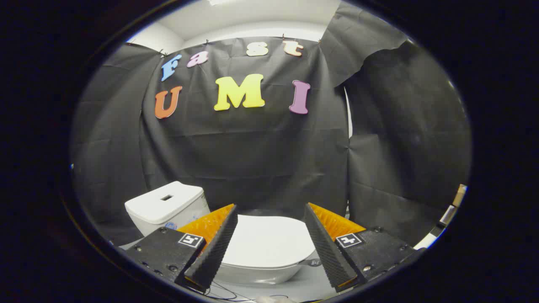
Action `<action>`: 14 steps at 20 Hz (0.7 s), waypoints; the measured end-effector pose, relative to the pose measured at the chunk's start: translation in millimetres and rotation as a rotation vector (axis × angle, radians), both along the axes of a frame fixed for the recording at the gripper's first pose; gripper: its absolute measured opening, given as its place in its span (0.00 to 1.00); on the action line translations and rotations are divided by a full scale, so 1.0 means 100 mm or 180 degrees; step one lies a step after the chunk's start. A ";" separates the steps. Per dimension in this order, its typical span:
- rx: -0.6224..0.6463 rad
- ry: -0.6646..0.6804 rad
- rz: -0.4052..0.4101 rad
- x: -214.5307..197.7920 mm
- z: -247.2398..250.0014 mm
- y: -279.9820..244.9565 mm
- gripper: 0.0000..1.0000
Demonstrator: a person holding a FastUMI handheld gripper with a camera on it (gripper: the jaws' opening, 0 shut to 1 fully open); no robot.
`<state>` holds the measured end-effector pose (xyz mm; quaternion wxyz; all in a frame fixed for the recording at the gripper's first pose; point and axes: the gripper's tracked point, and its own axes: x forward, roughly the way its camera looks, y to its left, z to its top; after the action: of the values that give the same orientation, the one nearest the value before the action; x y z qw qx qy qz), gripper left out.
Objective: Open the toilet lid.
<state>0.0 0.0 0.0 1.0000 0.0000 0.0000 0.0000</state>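
We have the gripper (269, 212) spread wide, nothing between its fingers and no contact yet. The toilet lid (269, 242) sits just ahead and below, seen through the gap between the two fingers — white, closed flat on the bowl (257, 274). The cistern (166, 206) stands beyond it toward the left finger, against the black booth wall (252, 155), so we judge the hinge runs along that side.

How we expect it to handle: a rigid moulded shell, smooth and glossy, so likely slippery under the pads; light for its size, pivoting on a stiff hinge. Not fragile, but it may slap back down if it slips partway.

Where to take hold: the lip on the side away from the cistern, where the lid overhangs the bowl. We'd get one finger under that rim and pinch the edge, or simply hook and lift — best leverage far from the hinge. We can't tell from here how much overhang there is.

A thin cable (223, 292) lies on the floor near the bowl; keep clear of it.
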 end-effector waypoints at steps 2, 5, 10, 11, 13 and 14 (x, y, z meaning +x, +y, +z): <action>0.0006 -0.0017 0.0013 0.02 0.01 0.00 0.99; 0.0033 0.0008 0.0031 0.04 -0.01 -0.03 1.00; 0.0034 -0.0001 0.0031 0.08 0.02 -0.08 0.99; 0.0027 0.0000 0.0031 0.10 0.03 -0.09 0.99; 0.0032 0.0003 0.0050 0.12 0.03 -0.08 0.99; 0.0026 0.0005 0.0062 0.14 0.04 -0.08 0.99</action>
<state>14.3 -7.5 3.7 0.9999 0.0040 0.0007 0.0098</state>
